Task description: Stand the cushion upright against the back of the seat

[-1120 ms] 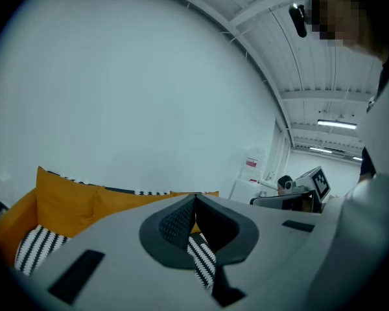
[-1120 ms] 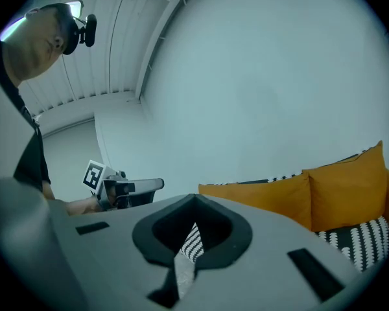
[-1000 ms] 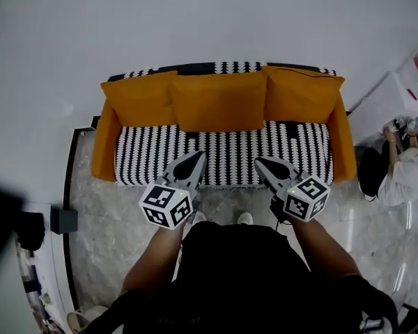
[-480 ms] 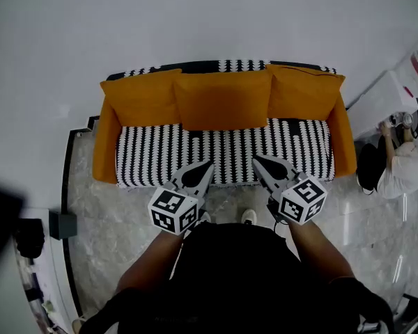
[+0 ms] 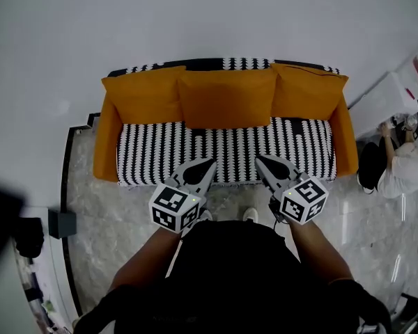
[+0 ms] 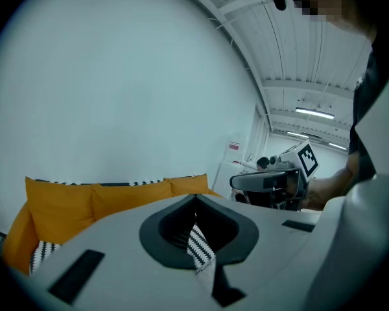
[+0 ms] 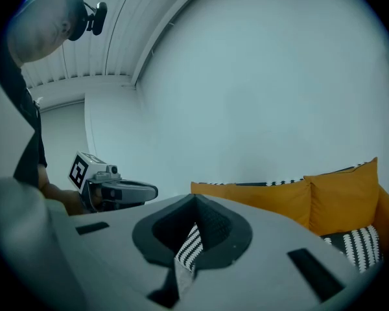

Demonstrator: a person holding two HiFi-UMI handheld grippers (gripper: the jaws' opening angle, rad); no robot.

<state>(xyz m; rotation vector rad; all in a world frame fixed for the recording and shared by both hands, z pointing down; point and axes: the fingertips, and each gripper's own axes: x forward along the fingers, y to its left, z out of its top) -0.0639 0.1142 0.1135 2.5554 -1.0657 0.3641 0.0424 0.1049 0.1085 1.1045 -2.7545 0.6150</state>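
Your left gripper (image 5: 205, 165) and right gripper (image 5: 262, 161) both have their jaws pressed together, holding nothing, side by side at the near edge of the striped seat (image 5: 153, 155). On the far side, the middle cushion (image 5: 228, 97) stands upright against the sofa back, touching the left cushion (image 5: 143, 94) and right cushion (image 5: 308, 90).

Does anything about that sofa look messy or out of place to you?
Nothing much. All three orange cushions stand upright along the back of the sofa, none tipped or fallen. The striped cover lies flat on the seat. Its pattern breaks into plain black along the backrest top.
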